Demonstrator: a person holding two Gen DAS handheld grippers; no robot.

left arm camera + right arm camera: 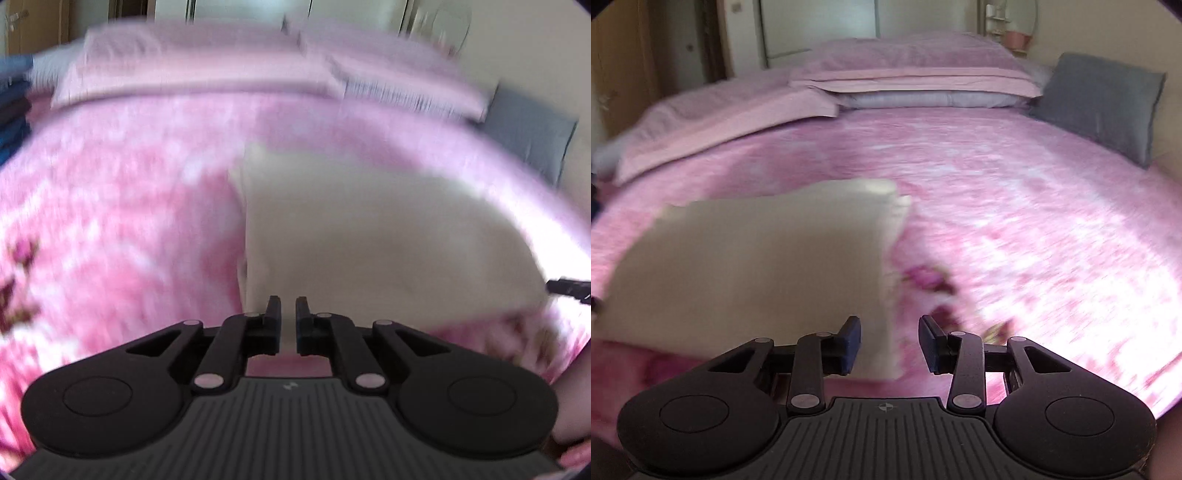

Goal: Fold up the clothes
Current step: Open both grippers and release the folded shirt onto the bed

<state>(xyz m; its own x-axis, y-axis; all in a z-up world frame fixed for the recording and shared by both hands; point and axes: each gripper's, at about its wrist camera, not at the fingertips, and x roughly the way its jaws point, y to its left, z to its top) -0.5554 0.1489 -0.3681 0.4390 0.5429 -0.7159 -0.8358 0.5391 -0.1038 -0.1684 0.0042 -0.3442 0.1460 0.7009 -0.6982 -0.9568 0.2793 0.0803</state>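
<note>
A cream folded garment (369,229) lies on the pink bedspread (110,206). In the left wrist view my left gripper (287,317) sits at the garment's near left corner. Its fingers are almost together, with cream cloth showing in the narrow gap. The tip of the other gripper (569,290) pokes in at the right edge. In the right wrist view the same garment (750,266) fills the left half. My right gripper (890,332) stands open over its near right corner, and the left finger (851,339) overlaps the cloth. Both views are blurred by motion.
Pink pillows (916,66) and a folded pink quilt (720,118) line the head of the bed. A grey cushion (1100,103) leans at the far right. Dark blue clothes (13,110) are stacked at the left edge. A hand (576,454) holds the left gripper's handle.
</note>
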